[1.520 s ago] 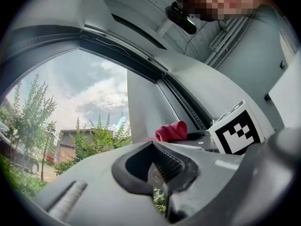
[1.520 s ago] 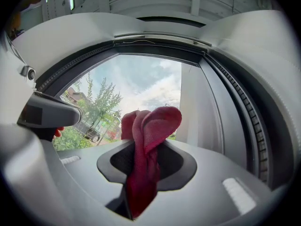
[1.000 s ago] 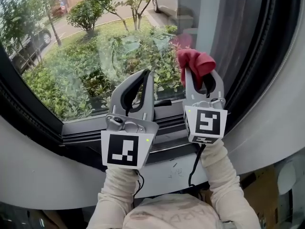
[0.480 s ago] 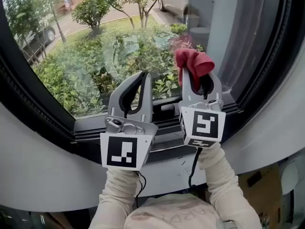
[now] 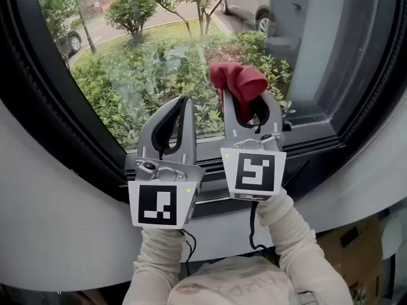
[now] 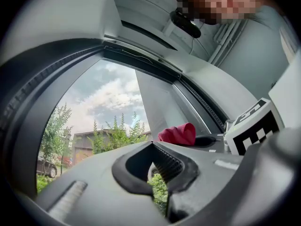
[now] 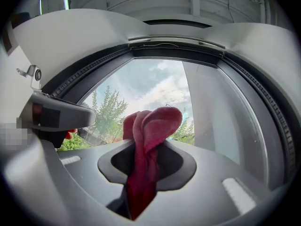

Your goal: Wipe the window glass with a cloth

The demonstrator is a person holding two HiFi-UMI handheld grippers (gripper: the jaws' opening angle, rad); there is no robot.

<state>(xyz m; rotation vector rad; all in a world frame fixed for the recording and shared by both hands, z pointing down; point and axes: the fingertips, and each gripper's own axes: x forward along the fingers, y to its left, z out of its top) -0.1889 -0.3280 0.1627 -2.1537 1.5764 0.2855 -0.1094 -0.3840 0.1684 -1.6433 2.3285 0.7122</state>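
A red cloth (image 5: 238,81) sticks out of my right gripper (image 5: 244,100), which is shut on it and holds it up at the lower part of the window glass (image 5: 152,49); whether it touches the pane I cannot tell. In the right gripper view the red cloth (image 7: 151,126) is pinched between the jaws of my right gripper (image 7: 141,173) and folds over above them. My left gripper (image 5: 180,104) stands close beside it on the left, shut with nothing in it. The left gripper view shows my left gripper (image 6: 157,171) with its jaws together, the red cloth (image 6: 178,134) beyond.
A dark window frame (image 5: 82,151) and a rubber seal (image 5: 372,100) ring the glass, and a grey sill rail (image 5: 305,142) runs below it. White wall (image 5: 57,234) lies under the frame. Outside are shrubs (image 5: 121,88), trees and parked cars.
Both grippers have shifted left along the lower part of the glass, the red cloth carried with the right one. Both jaws stay as they were.
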